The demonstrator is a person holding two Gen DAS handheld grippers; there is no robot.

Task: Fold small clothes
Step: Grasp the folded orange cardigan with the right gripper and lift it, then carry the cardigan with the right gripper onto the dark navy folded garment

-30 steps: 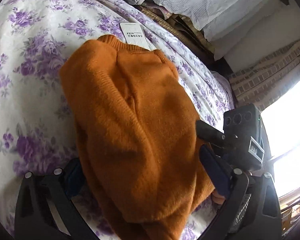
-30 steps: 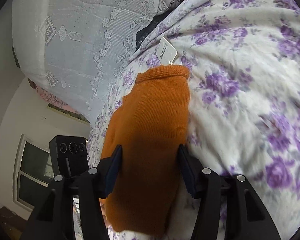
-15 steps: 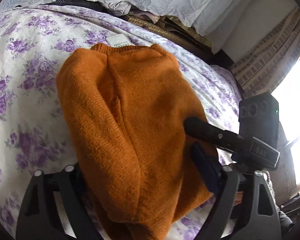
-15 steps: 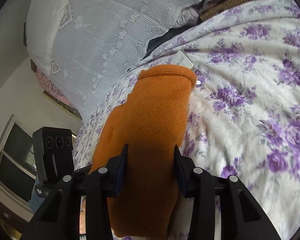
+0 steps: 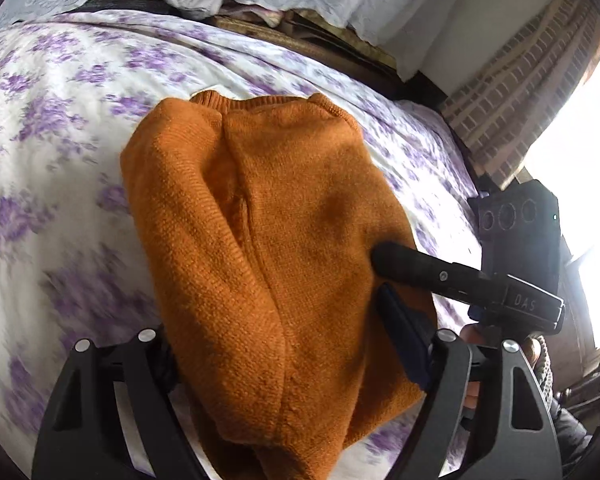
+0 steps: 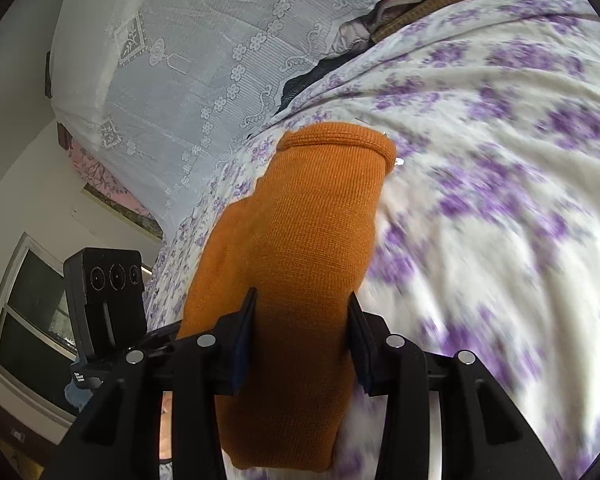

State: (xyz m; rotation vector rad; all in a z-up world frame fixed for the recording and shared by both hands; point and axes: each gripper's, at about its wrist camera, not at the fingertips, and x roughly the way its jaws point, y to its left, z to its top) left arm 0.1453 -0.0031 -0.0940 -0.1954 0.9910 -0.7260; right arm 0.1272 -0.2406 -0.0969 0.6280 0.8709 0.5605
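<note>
An orange knitted sweater (image 5: 284,248) lies folded lengthwise on a white bedspread with purple flowers (image 5: 60,184), its collar at the far end. My left gripper (image 5: 284,344) is closed on the sweater's near hem, with the knit bunched between its fingers. My right gripper (image 6: 300,320) is closed on the other part of the hem, and the sweater (image 6: 300,240) runs away from it to the collar. The right gripper's finger (image 5: 412,264) shows in the left wrist view, pressed against the sweater's right side.
A white lace cloth (image 6: 204,60) hangs at the head of the bed. A striped curtain (image 5: 512,92) and a bright window are on the right. The left gripper's camera box (image 6: 108,288) shows beside a dark window.
Both grippers have carried the near hem up and forward toward the collar. The white tag beyond the collar is now mostly hidden behind the sweater.
</note>
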